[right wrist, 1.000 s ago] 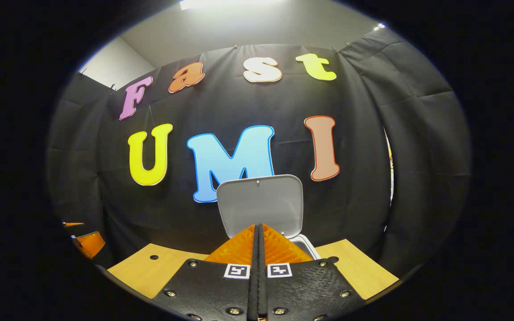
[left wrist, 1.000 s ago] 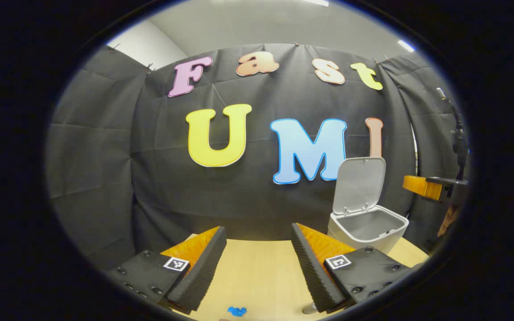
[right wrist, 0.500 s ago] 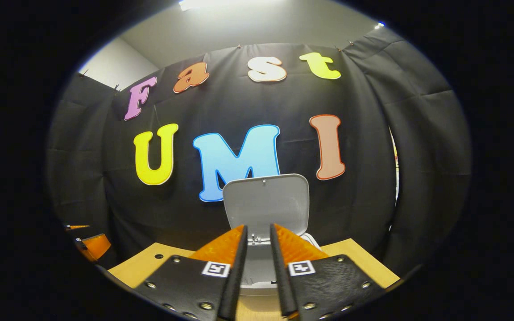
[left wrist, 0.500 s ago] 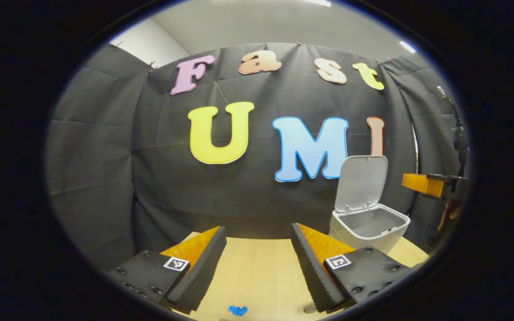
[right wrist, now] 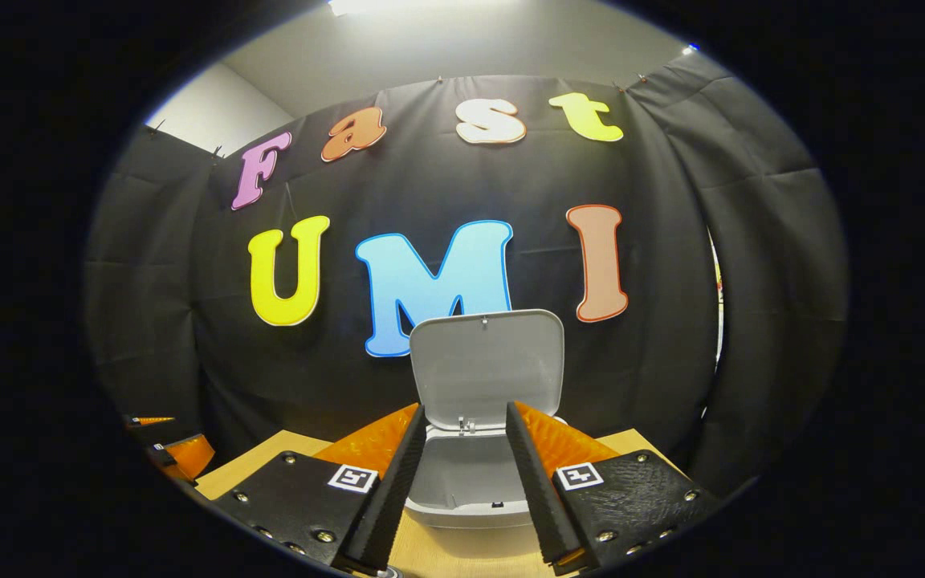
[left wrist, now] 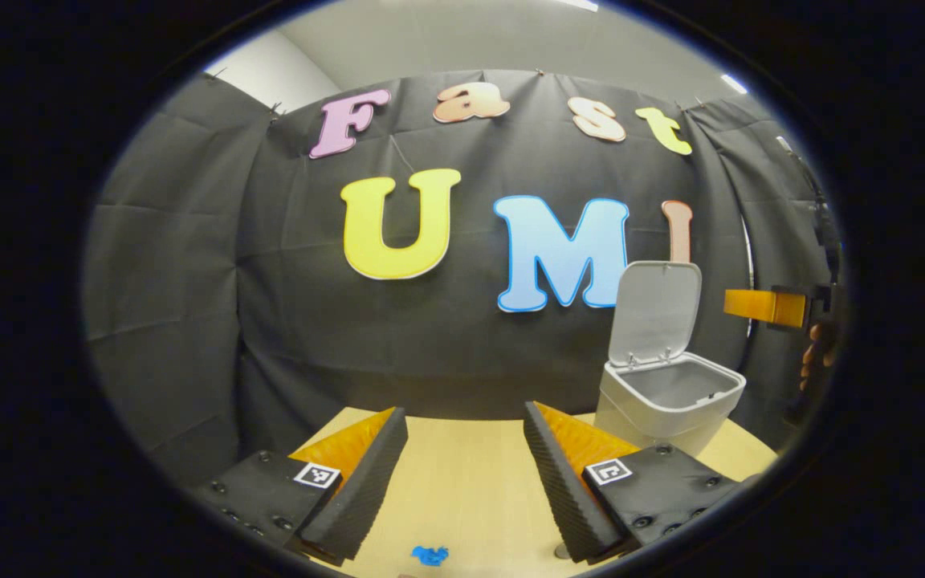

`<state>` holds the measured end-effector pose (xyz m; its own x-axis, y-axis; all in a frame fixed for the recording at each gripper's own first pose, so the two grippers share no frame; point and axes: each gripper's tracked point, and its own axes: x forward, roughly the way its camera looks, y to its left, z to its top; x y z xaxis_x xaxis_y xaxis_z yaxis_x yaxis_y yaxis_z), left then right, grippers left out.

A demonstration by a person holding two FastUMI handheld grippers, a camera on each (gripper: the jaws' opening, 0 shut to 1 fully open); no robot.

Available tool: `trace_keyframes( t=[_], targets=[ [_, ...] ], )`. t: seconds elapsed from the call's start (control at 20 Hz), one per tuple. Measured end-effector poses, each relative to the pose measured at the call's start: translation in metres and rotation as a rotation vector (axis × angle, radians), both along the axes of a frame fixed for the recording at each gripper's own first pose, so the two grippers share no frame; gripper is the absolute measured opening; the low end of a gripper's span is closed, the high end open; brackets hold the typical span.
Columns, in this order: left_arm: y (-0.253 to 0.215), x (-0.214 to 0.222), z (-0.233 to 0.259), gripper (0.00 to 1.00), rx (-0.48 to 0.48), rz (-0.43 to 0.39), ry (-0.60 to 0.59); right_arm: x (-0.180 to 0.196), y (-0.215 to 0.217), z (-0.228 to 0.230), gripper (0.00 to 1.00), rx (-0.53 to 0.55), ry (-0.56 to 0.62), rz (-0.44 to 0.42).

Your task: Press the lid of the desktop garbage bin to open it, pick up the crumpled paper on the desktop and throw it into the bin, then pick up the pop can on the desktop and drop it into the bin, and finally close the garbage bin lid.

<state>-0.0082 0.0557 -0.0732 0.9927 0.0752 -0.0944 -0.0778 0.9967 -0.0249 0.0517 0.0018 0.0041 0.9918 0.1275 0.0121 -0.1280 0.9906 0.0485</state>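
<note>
Two tools in view, both with fingers apart and nothing between them. Light wooden desk (left wrist: 462, 474) runs to the black cloth wall. Grey plastic desktop garbage bin (left wrist: 669, 396) stands at the far right of the desk, its grey flat lid (left wrist: 655, 309) tilted up and open; the right gripper view faces it head-on (right wrist: 470, 482), lid (right wrist: 486, 365) upright behind the opening. Left tool (left wrist: 466, 425) hovers over the desk's near middle. Right tool (right wrist: 462, 421) sits just before the bin's near rim. Small blue scrap (left wrist: 430, 554) lies on the near desk.
</note>
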Motion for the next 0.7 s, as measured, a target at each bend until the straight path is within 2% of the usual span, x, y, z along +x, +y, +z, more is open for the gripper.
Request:
trace_keyframes(
  t=[0.3,0.45,0.5,0.55,0.7],
  targets=[
    [0.023,-0.005,-0.069,0.96,-0.016,0.031,0.115,-0.002,0.004,-0.008,0.63,-0.022,0.022,0.012],
    [0.037,-0.016,-0.103,0.96,-0.03,0.052,0.167,-0.003,0.004,-0.012,0.66,-0.029,0.033,0.014],
    [0.039,-0.016,-0.111,0.96,-0.033,0.058,0.183,-0.004,0.004,-0.013,0.63,-0.032,0.036,0.014],
    [0.042,-0.02,-0.12,0.96,-0.034,0.065,0.196,-0.004,0.004,-0.015,0.66,-0.035,0.043,0.016],
    [0.05,-0.028,-0.14,0.96,-0.042,0.075,0.232,-0.006,0.003,-0.02,0.66,-0.041,0.06,0.016]
  ],
)
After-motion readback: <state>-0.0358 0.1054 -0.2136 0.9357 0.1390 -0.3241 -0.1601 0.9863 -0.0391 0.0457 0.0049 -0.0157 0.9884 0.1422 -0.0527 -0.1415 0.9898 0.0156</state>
